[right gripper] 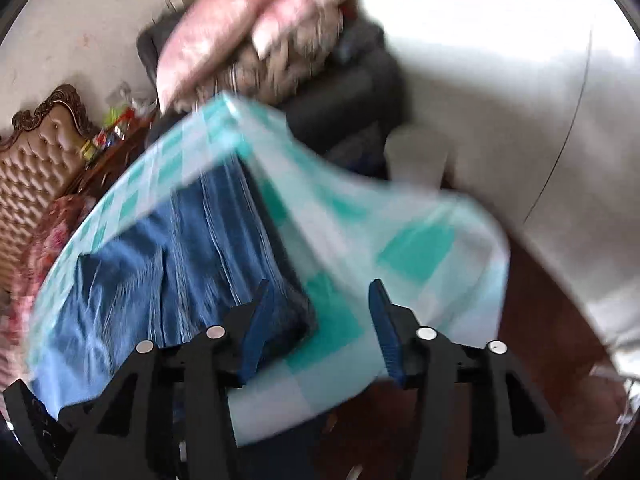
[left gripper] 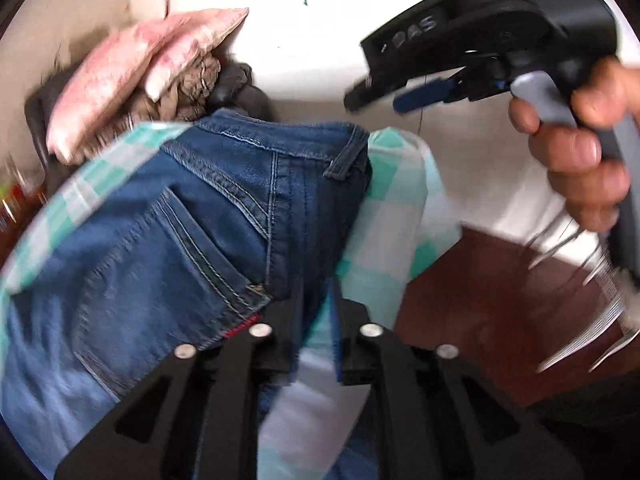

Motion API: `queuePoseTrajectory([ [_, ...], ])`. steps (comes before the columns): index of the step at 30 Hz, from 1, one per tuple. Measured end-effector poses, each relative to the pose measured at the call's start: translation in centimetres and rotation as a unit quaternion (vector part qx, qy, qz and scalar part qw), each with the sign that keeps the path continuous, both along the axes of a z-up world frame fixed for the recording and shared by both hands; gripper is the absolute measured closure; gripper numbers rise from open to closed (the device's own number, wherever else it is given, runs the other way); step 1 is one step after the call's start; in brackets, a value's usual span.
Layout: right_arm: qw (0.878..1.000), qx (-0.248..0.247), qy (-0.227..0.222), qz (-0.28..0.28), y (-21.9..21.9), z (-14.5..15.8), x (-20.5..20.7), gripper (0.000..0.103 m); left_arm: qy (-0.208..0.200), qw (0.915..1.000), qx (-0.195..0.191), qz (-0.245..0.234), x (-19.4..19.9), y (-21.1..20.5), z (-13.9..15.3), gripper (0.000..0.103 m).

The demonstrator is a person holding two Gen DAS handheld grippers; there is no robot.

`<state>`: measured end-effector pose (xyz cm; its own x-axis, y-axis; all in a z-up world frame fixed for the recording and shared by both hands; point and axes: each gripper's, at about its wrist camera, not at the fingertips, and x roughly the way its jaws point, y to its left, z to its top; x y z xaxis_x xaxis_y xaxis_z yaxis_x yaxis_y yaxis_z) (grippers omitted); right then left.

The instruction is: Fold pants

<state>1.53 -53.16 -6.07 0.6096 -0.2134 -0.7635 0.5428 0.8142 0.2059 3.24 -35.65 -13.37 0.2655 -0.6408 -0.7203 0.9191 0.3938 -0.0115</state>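
Observation:
Blue jeans (left gripper: 192,216) lie folded on a teal-and-white checked cloth (left gripper: 396,216), waistband toward the far side, back pocket showing. My left gripper (left gripper: 318,292) hovers low at the jeans' right edge with its jaws close together; nothing shows clearly between them. My right gripper (left gripper: 372,92) is held up in a hand at the upper right of the left wrist view. In the right wrist view my right gripper (right gripper: 320,312) is open and empty over the checked cloth (right gripper: 400,248), just right of the jeans (right gripper: 192,264). Both views are motion-blurred.
A pink pillow (left gripper: 132,76) lies on a pile of brown and dark clothes (left gripper: 192,88) behind the jeans. A dark red floor (left gripper: 480,312) shows on the right. A tufted headboard (right gripper: 36,168) and a cluttered wooden shelf (right gripper: 108,140) stand at the left.

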Motion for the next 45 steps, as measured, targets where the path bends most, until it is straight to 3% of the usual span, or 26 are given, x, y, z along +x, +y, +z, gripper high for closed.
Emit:
queuePoseTrajectory([
  [2, 0.999, -0.020, -0.023, 0.034, 1.5, 0.7, 0.9, 0.036, 0.034, 0.9993, -0.017, 0.004, 0.6, 0.4, 0.1, 0.083],
  [4, 0.997, -0.041, -0.026, 0.053, 2.7, 0.5, 1.8, 0.034, 0.073, 0.9964, -0.043, 0.008, 1.5, 1.1, 0.5, 0.082],
  [6, 0.996, -0.059, -0.012, 0.069, 3.6, -0.7, 3.0, 0.032, 0.133, 0.9848, -0.107, 0.033, 3.2, 3.1, 1.6, 0.083],
  [8, 0.996, -0.054, 0.015, 0.066, 3.5, -2.4, 3.6, 0.032, 0.170, 0.9675, -0.161, 0.096, 5.9, 5.4, 2.6, 0.083],
  [10, 0.995, -0.042, 0.065, 0.059, 3.0, -4.9, 4.2, 0.032, 0.179, 0.9523, -0.171, 0.179, 9.0, 7.0, 3.2, 0.085],
  [11, 0.996, -0.040, 0.061, 0.059, 3.0, -5.4, 4.0, 0.030, 0.176, 0.9498, -0.167, 0.198, 10.4, 7.0, 3.6, 0.088],
  [13, 0.995, -0.058, 0.059, 0.060, 3.3, -5.5, 3.7, 0.027, 0.164, 0.9539, -0.157, 0.196, 13.0, 5.5, 4.7, 0.088],
  [19, 0.994, -0.063, 0.067, 0.050, 3.2, -5.9, 3.6, 0.019, 0.162, 0.9635, -0.071, 0.201, 18.5, -1.9, 4.9, 0.088],
  [23, 0.994, -0.064, 0.072, 0.047, 3.1, -6.0, 3.9, 0.016, 0.199, 0.9562, -0.011, 0.215, 21.2, -4.6, 1.0, 0.087],
  [28, 0.994, -0.060, 0.081, 0.034, 3.2, -5.8, 3.9, 0.015, 0.233, 0.9472, -0.061, 0.212, 21.9, -3.1, -0.3, 0.088],
  [31, 0.992, -0.084, 0.096, 0.024, 4.1, -4.8, 4.3, 0.015, 0.222, 0.9508, -0.054, 0.210, 21.4, -3.3, 0.0, 0.088],
  [34, 0.989, -0.130, 0.073, 0.025, 6.0, -2.6, 4.2, 0.015, 0.225, 0.9490, -0.055, 0.213, 21.5, -3.4, 0.1, 0.088],
  [37, 0.990, -0.133, 0.039, 0.040, 7.8, -1.5, 4.5, 0.011, 0.232, 0.9473, -0.059, 0.213, 21.1, -3.2, 0.4, 0.089],
  [38, 0.989, -0.139, 0.031, 0.045, 8.3, -1.4, 4.6, 0.005, 0.233, 0.9479, -0.058, 0.210, 21.1, -3.2, 0.5, 0.087],
  [41, 0.985, -0.153, 0.039, 0.068, 9.7, -2.2, 5.5, 0.005, 0.251, 0.9461, -0.068, 0.193, 21.3, -2.9, 0.7, 0.073],
  [44, 0.984, -0.134, 0.084, 0.085, 9.7, -4.9, 6.7, 0.005, 0.235, 0.9537, -0.047, 0.182, 21.2, -3.1, 1.3, 0.061],
  [45, 0.983, -0.140, 0.083, 0.088, 9.8, -5.2, 6.8, 0.005, 0.224, 0.9567, -0.037, 0.183, 20.9, -3.2, 1.7, 0.049],
])
